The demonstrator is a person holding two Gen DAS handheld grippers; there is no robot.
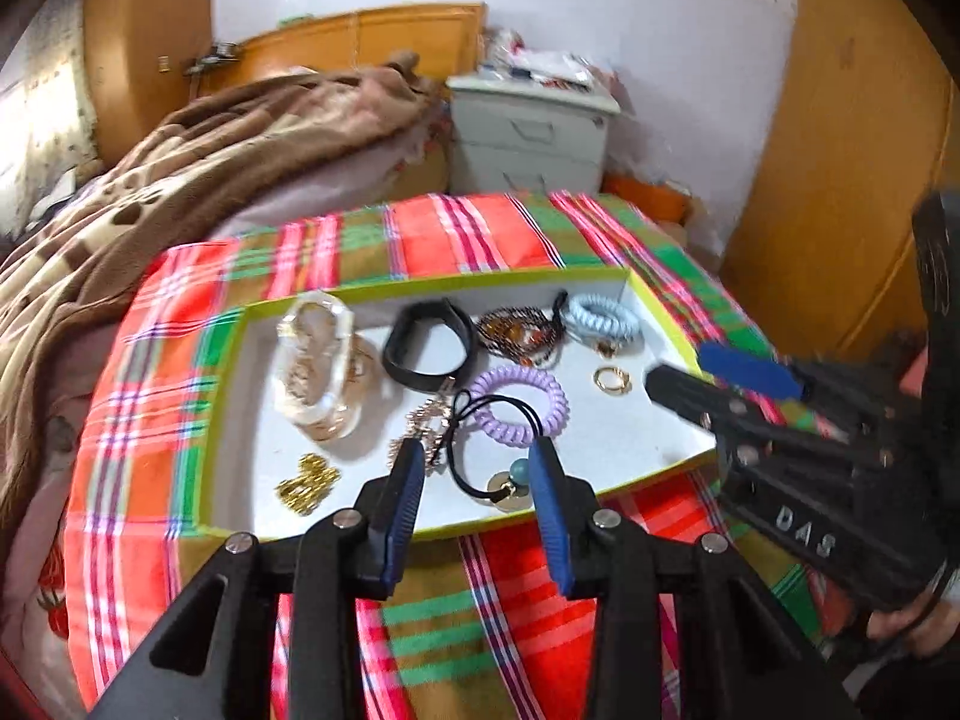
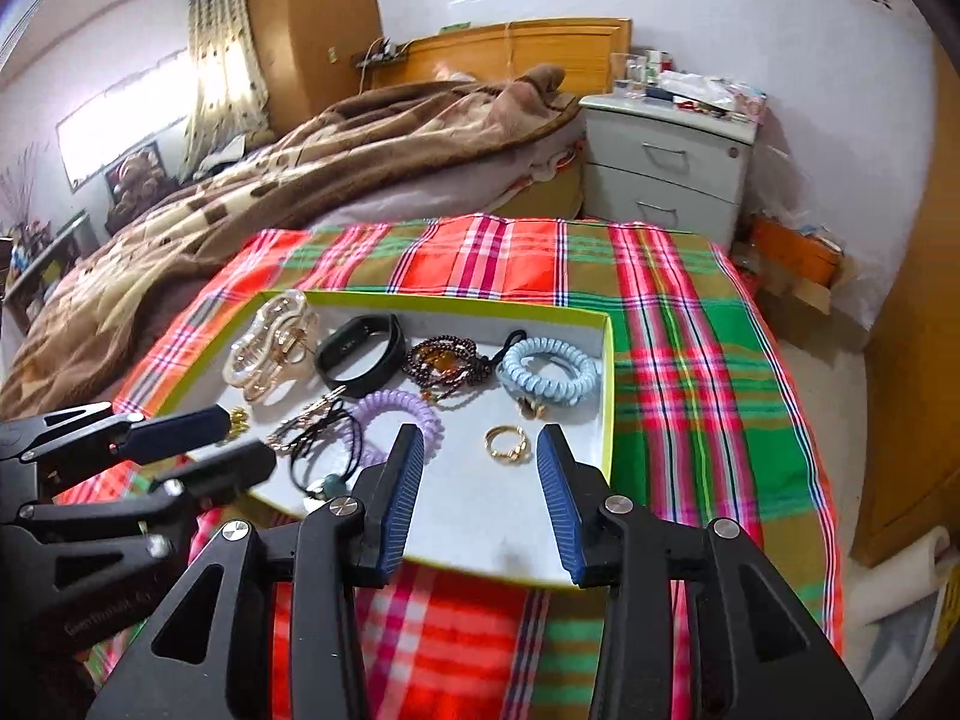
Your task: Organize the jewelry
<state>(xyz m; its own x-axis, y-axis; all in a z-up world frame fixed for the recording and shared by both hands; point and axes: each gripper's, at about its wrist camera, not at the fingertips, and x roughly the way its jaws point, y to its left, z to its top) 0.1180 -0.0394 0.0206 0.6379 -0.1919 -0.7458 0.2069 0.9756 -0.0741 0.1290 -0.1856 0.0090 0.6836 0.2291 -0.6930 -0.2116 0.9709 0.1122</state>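
Right wrist view alone shows paper roll (image 2: 900, 576), both grippers' fingers (image 2: 474, 468) apart, empty.

Home bedroom, bed (image 2: 336, 162) with brown blanket (image 1: 198, 162), bedside drawers (image 2: 666, 168)

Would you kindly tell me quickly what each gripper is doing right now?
Left gripper: open, holding nothing, above the tray.
Right gripper: open, holding nothing, above the same tray.
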